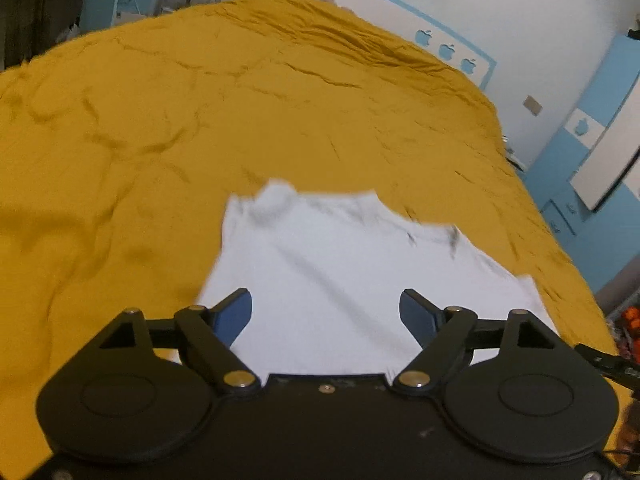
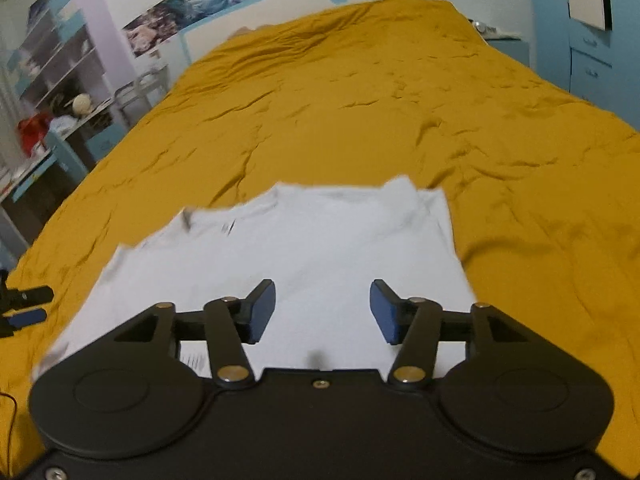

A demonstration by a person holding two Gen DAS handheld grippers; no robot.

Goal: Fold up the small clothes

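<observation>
A small white garment (image 1: 340,272) lies spread flat on the mustard-yellow bedspread (image 1: 200,120), its neck end pointing away. My left gripper (image 1: 326,312) is open and empty, hovering over the garment's near edge, jaws wide apart. The same garment (image 2: 304,256) shows in the right wrist view. My right gripper (image 2: 323,310) is open and empty above the garment's near part. The left gripper's fingers (image 2: 24,308) show at the left edge of the right wrist view, beside the garment. The garment's nearest hem is hidden under both gripper bodies.
The bedspread (image 2: 360,100) covers a large bed. A white and blue headboard (image 1: 360,4) stands at the far end. Shelves and a cluttered desk (image 2: 60,100) stand along one side, blue cabinets (image 1: 592,152) along the other.
</observation>
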